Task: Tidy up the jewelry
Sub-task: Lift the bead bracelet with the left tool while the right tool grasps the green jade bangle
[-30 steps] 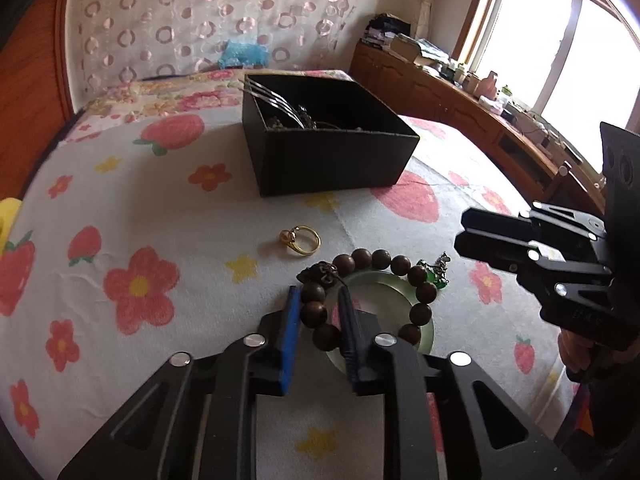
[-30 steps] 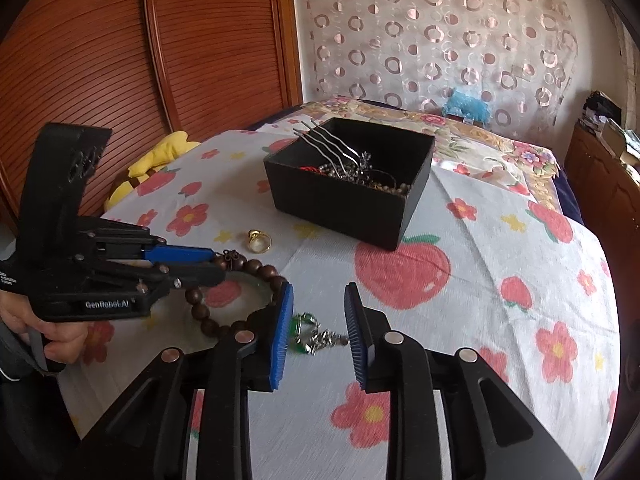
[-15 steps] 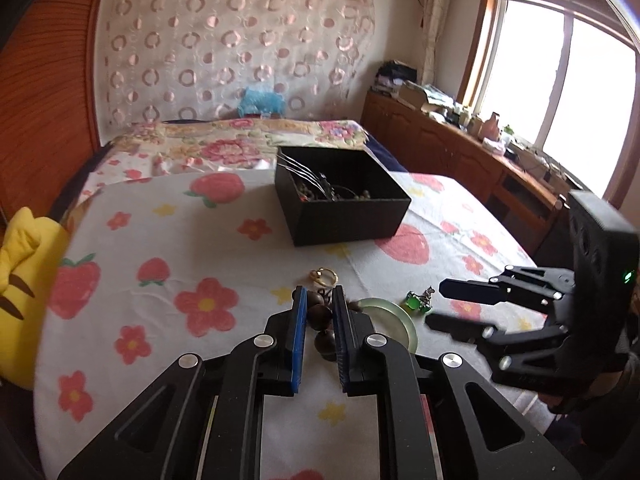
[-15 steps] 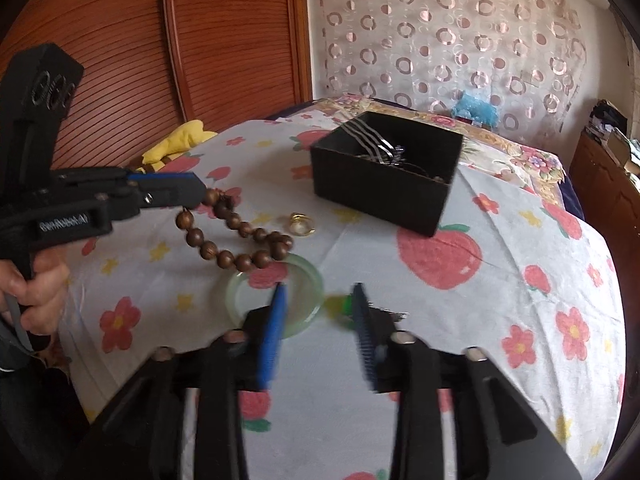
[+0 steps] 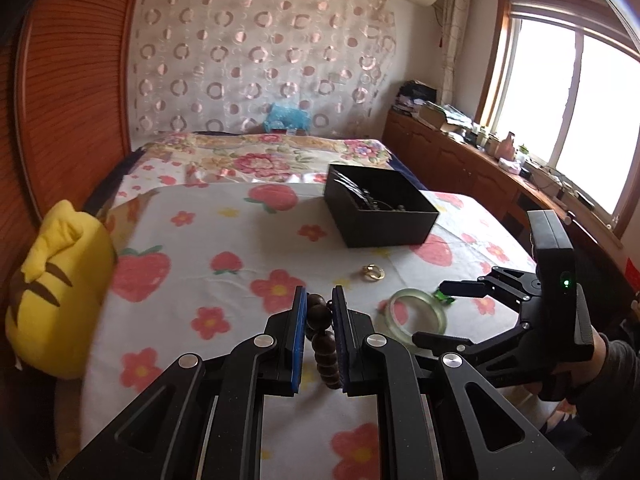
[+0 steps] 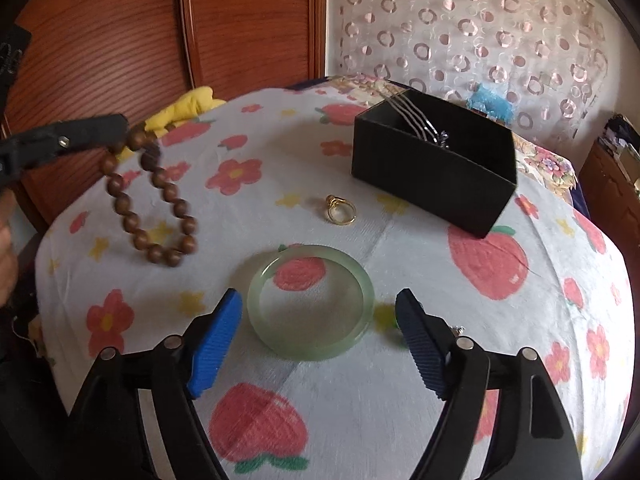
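Note:
My left gripper (image 5: pixel 319 320) is shut on a brown wooden bead bracelet (image 5: pixel 320 316). The bracelet (image 6: pixel 152 208) hangs in a loop above the table's left side. A pale green jade bangle (image 6: pixel 312 350) lies flat on the flowered tablecloth. My right gripper (image 6: pixel 318 304) straddles the bangle with its jaws opening, and the blue pads stand clear of it. A gold ring (image 6: pixel 340 210) lies between the bangle and the black jewelry box (image 6: pixel 432 184), which holds metal hairpins and chains. A small green pendant (image 5: pixel 444 299) lies beside the bangle, by the right gripper's finger.
A yellow plush toy (image 5: pixel 56 296) sits at the table's left edge. A bed (image 5: pixel 260 156) lies beyond the table, with a wooden sideboard (image 5: pixel 460 160) under the window on the right. A wooden wardrobe (image 6: pixel 160 40) stands to the left.
The left gripper has lifted the bead bracelet off the bangle and carried it up and to the left. The right gripper's jaws have widened and moved over the bangle.

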{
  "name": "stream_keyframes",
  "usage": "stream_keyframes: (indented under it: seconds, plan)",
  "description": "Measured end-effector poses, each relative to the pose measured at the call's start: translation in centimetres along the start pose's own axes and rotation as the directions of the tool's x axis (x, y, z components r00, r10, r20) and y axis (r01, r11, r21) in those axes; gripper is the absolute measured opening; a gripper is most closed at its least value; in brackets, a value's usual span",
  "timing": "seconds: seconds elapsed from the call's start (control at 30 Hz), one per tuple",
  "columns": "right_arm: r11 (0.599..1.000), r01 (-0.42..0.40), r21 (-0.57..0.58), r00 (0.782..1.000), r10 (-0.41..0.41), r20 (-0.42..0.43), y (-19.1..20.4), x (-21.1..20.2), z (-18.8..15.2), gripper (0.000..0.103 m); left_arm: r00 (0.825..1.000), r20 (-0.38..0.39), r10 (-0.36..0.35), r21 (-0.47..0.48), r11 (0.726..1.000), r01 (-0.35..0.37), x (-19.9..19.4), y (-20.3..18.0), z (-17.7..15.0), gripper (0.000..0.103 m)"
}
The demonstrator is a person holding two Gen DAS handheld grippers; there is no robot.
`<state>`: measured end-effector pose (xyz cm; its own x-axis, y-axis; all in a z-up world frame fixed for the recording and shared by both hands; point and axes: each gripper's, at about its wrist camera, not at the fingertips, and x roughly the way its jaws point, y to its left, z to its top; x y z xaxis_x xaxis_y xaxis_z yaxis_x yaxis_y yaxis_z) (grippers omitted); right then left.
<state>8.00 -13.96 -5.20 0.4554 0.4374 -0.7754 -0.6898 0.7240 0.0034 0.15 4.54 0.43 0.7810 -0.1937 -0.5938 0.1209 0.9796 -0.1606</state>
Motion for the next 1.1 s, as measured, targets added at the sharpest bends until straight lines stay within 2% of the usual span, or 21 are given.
stream_keyframes:
  seconds: [0.17,0.3,0.33,0.37,0.53,0.73,1.1]
  plan:
    - [0.999,0.004,-0.042,1.0,-0.005,-0.026,0.6,1.1,0.6,0.081,1.0,0.003,0.027,-0.006,1.0,-0.027,-0.2,1.1,-0.1,0.012]
    - [1.0,-0.003,-0.031,0.999,0.002,-0.041,0.2,1.4,0.7,0.081,0.999,0.001,0.04,-0.004,0.999,-0.04,-0.3,1.5,-0.1,0.012]
    - [1.0,-0.013,-0.026,0.999,0.012,-0.044,0.0,1.5,0.7,0.08,0.999,0.001,0.043,-0.002,0.999,-0.043,-0.3,1.5,-0.1,0.012]
    - [0.999,-0.028,-0.023,0.999,0.027,-0.044,0.0,1.4,0.7,0.075,0.999,0.001,0.041,-0.003,0.999,-0.041,-0.2,1.6,0.0,0.012]
    - [0.999,-0.031,-0.038,0.998,0.029,-0.049,0.0,1.3,0.7,0.074,0.999,0.0,0.037,0.001,0.999,-0.037,-0.2,1.6,0.0,0.012]
    - [0.999,-0.025,-0.02,1.0,0.026,0.011,-1.2,-0.2,1.8,0.074,1.0,0.01,0.025,0.036,0.999,-0.026,0.3,1.2,1.3,0.012]
    - [1.0,0.0,0.003,0.994,-0.001,0.106,-5.7,-3.3,4.7,0.074,0.999,0.041,-0.025,0.116,0.993,0.02,3.3,-2.4,6.7,0.012]
